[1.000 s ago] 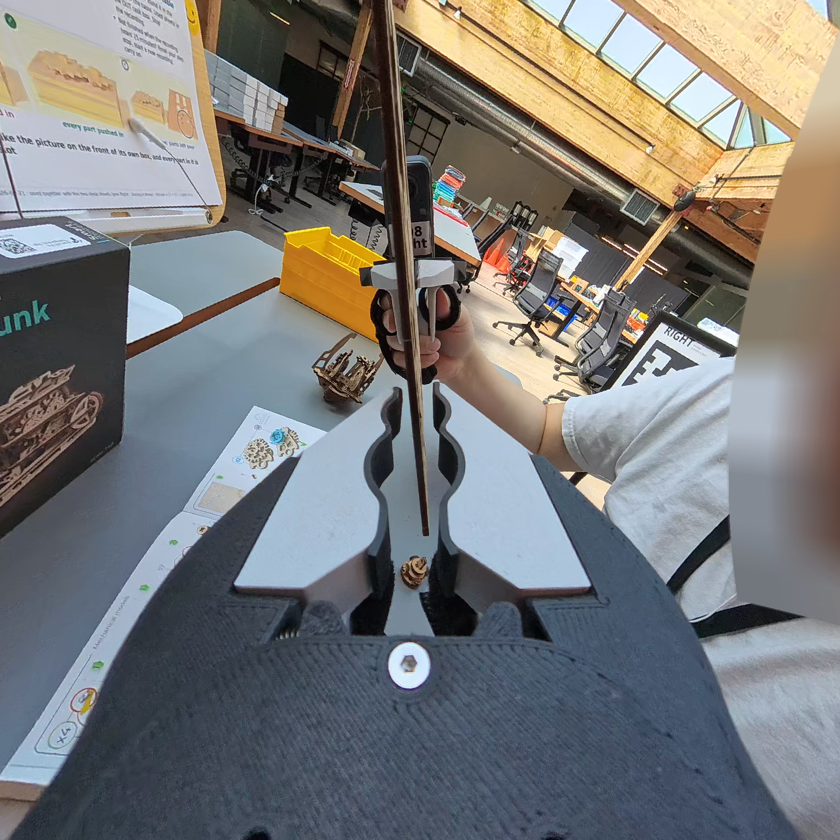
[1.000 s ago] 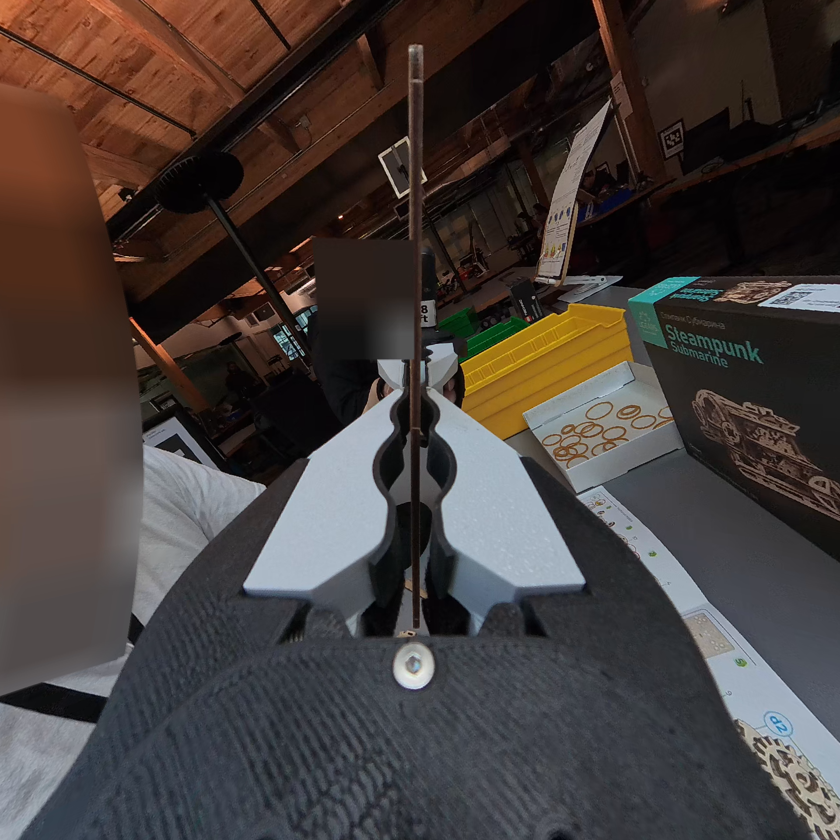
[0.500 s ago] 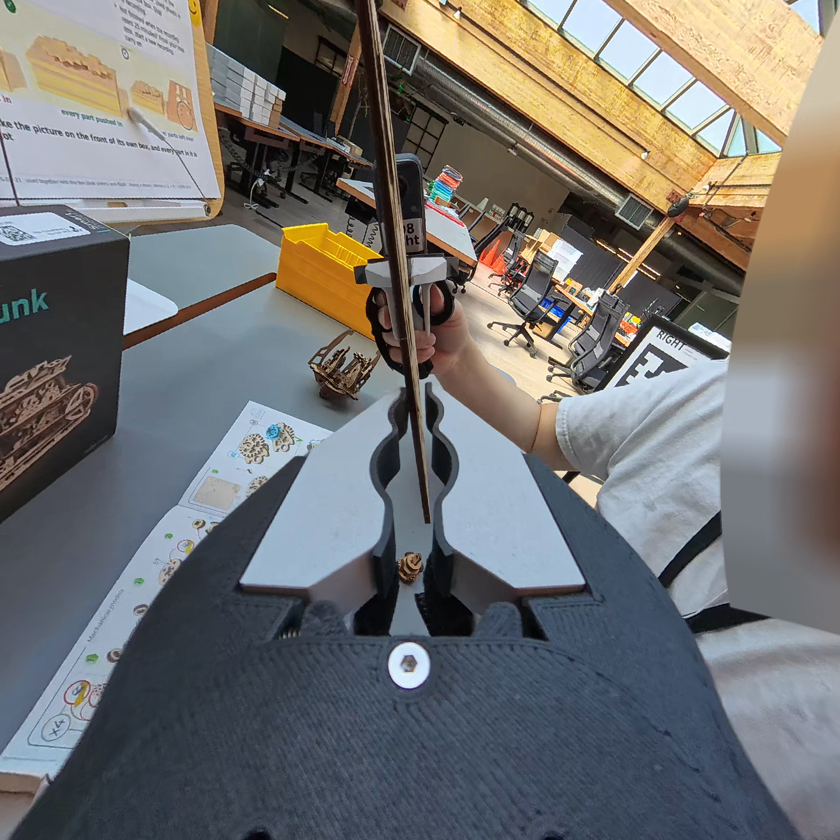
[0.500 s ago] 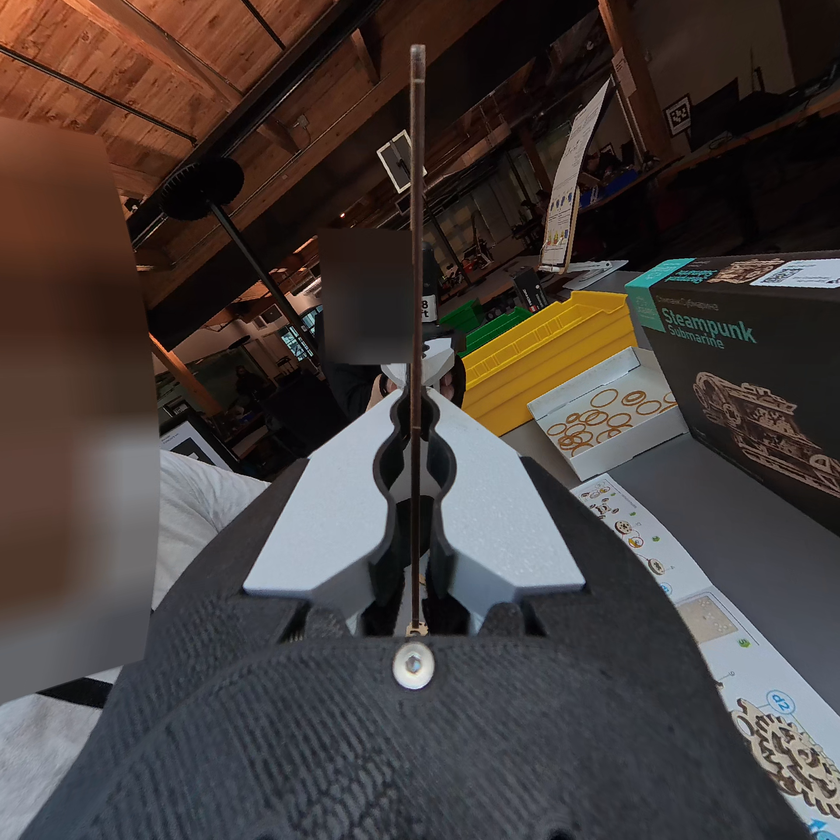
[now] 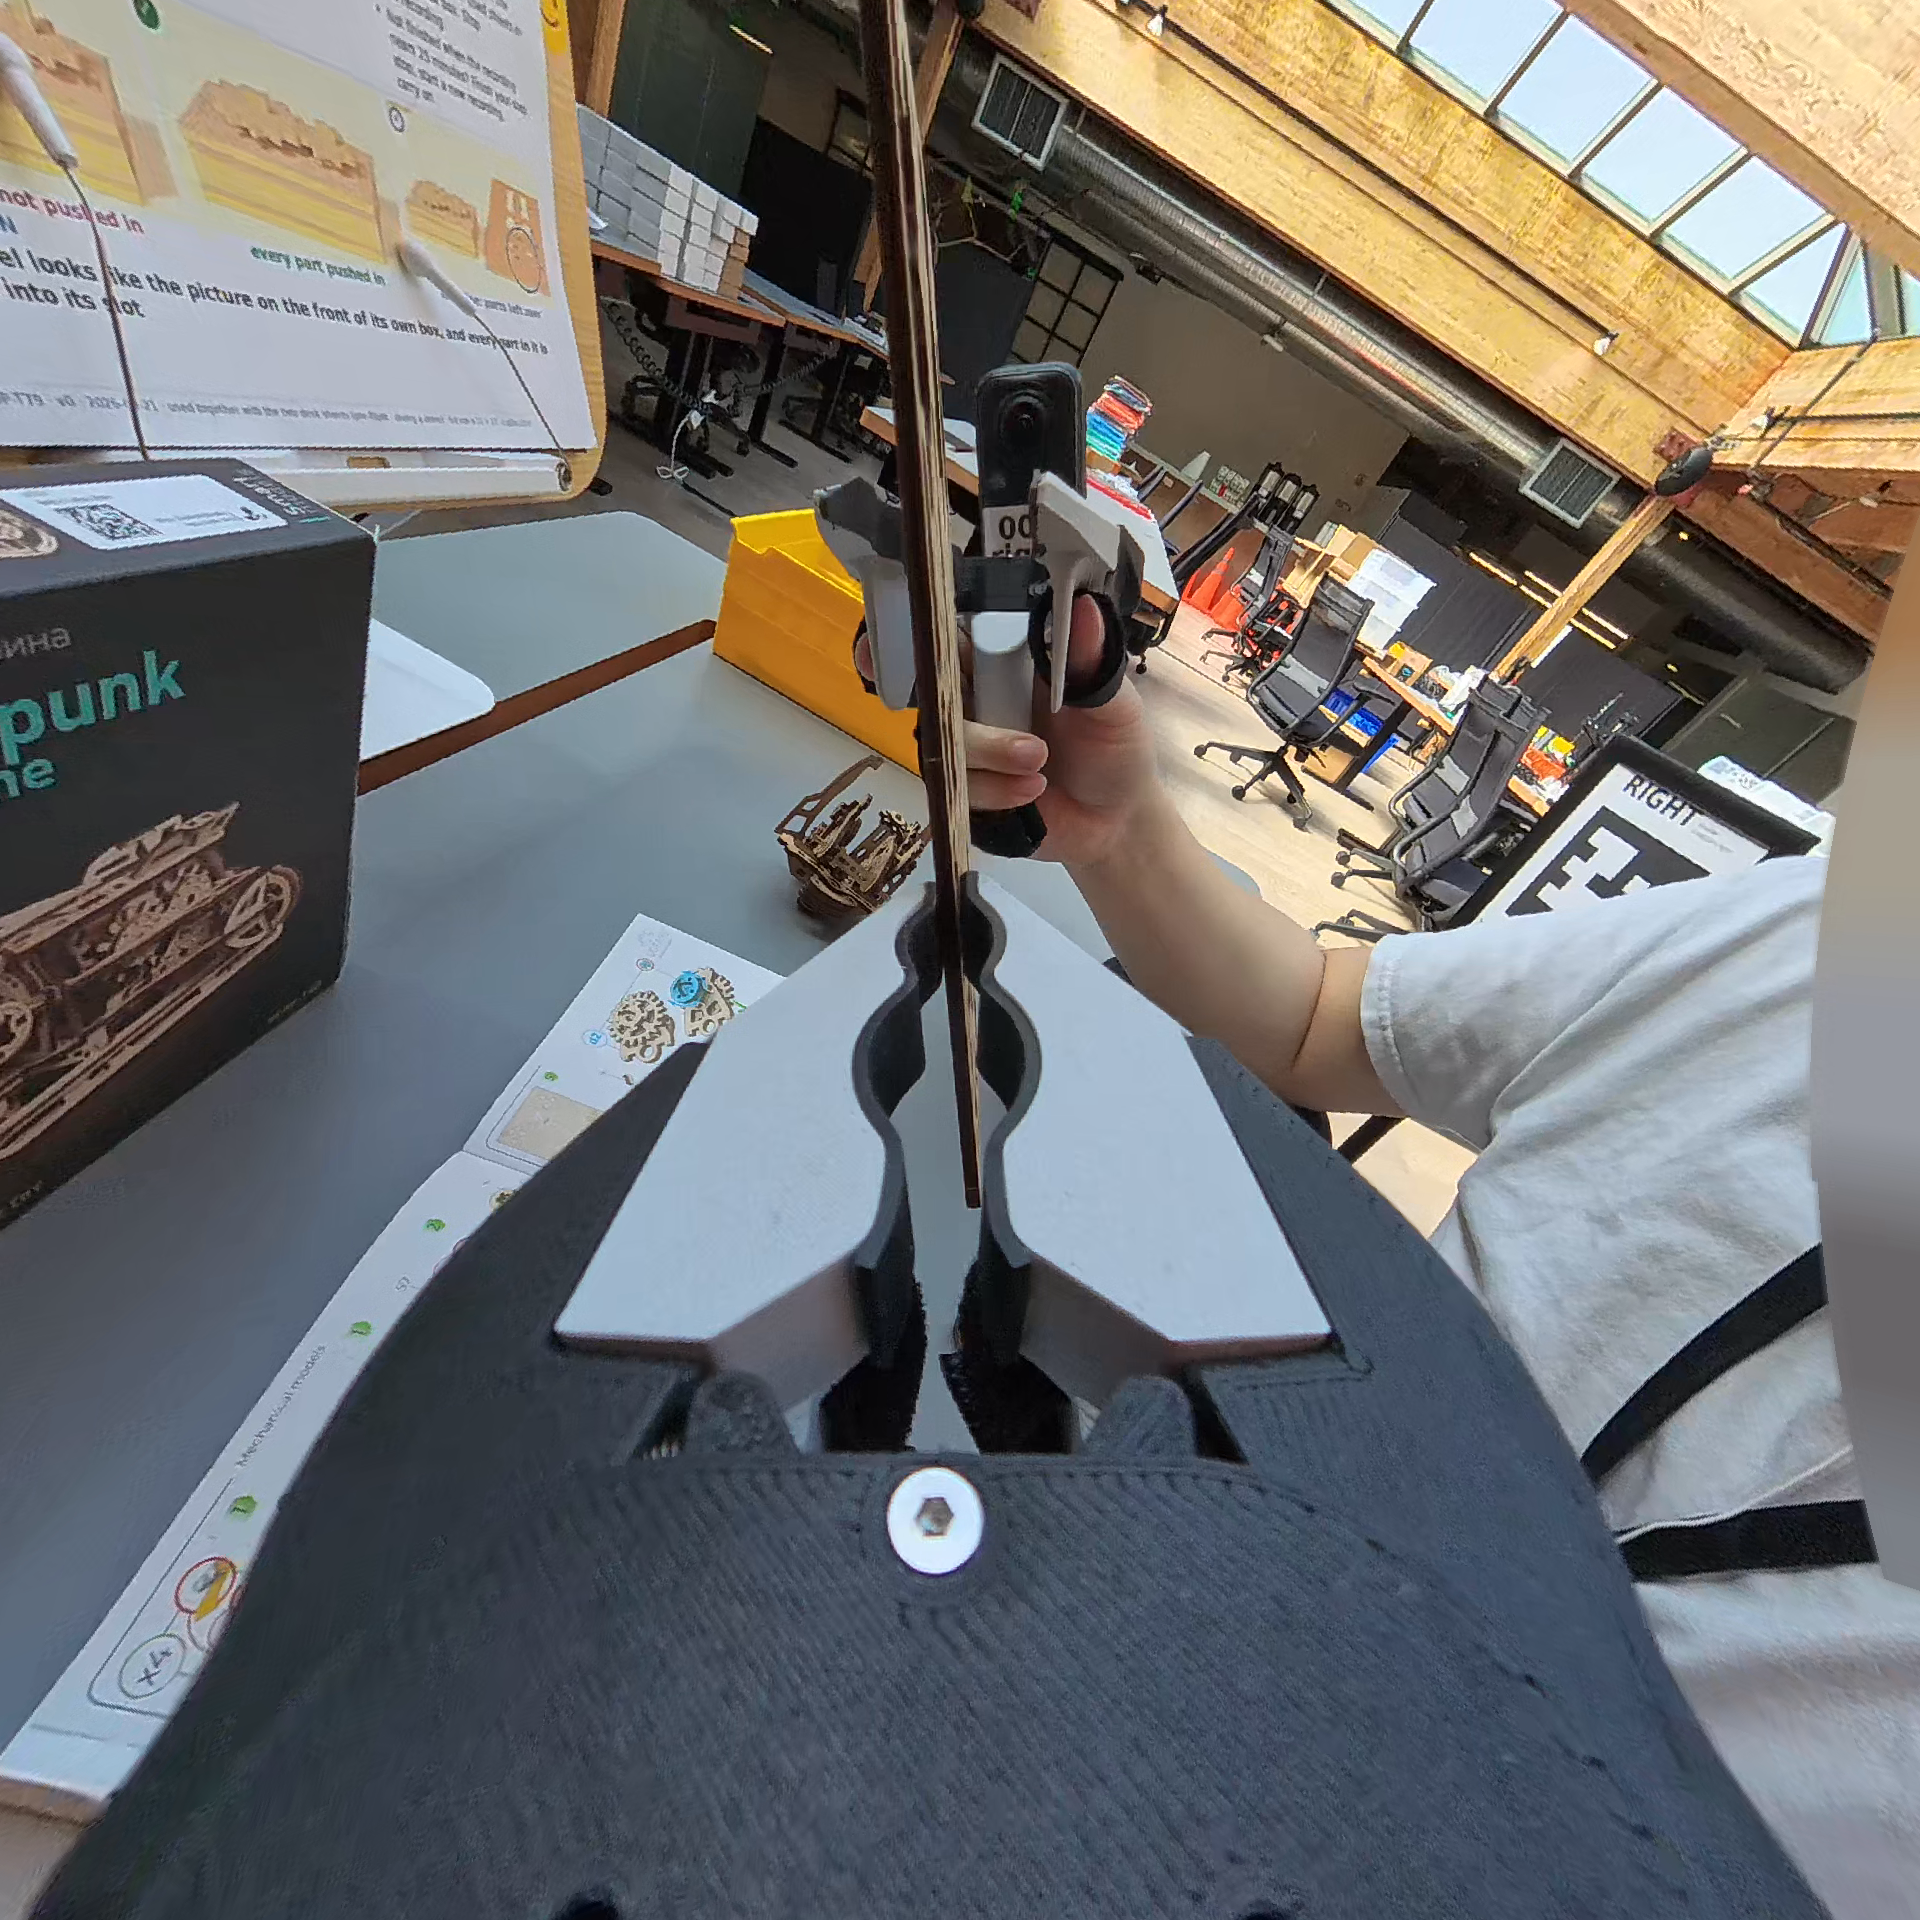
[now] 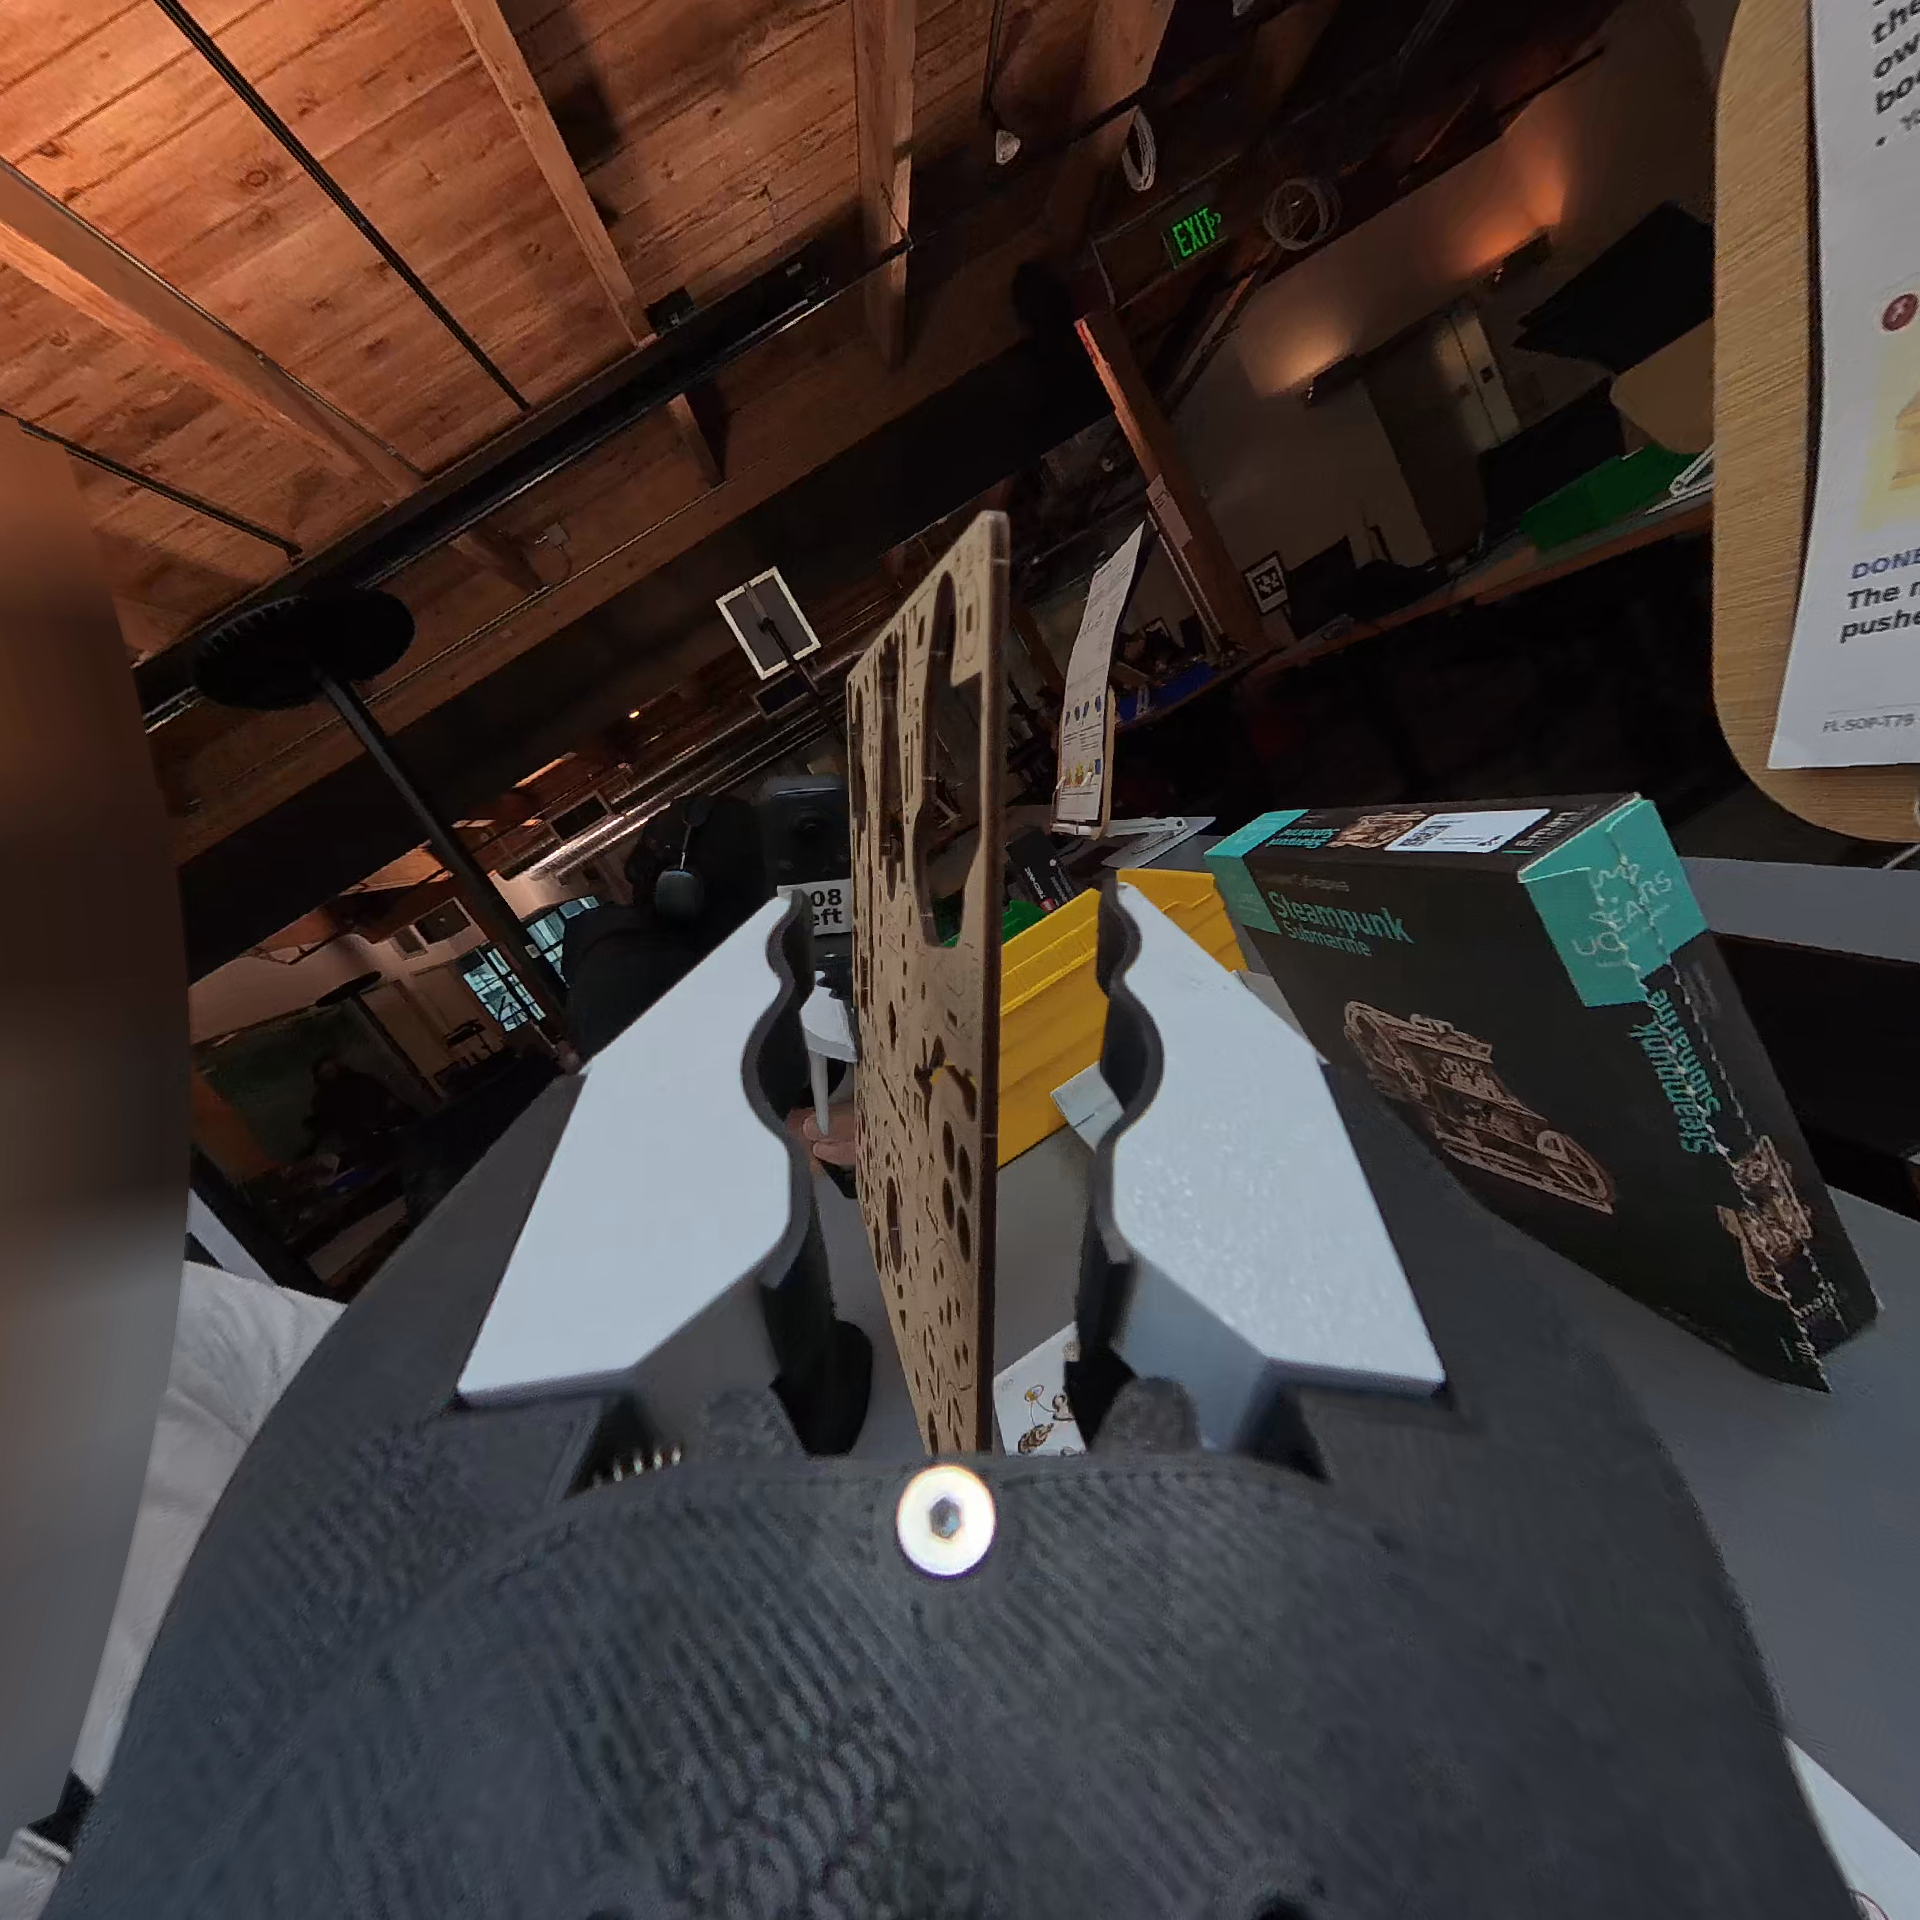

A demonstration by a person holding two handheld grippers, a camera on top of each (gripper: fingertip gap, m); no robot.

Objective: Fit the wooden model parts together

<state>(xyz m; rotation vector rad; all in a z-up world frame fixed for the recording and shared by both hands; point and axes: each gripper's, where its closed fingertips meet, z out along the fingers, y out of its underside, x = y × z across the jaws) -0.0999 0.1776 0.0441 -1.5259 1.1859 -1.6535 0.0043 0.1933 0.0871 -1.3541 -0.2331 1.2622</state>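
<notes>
The left tool (image 5: 951, 914) is clenched on the edge of a thin wooden parts sheet (image 5: 925, 582), held upright above the surface (image 5: 540, 894); the right tool (image 6: 951, 935) is spread wide, the sheet standing untouched between its fingers. The laser-cut sheet seems light, stiff and snappable, best gripped at its solid border. The yellow bin (image 5: 800, 613) is seen edge-on, its contents hidden.

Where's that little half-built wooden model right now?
In the left wrist view, the small wooden model sits on the grey table, just beyond the open instruction booklet and in front of the yellow bin.
</notes>
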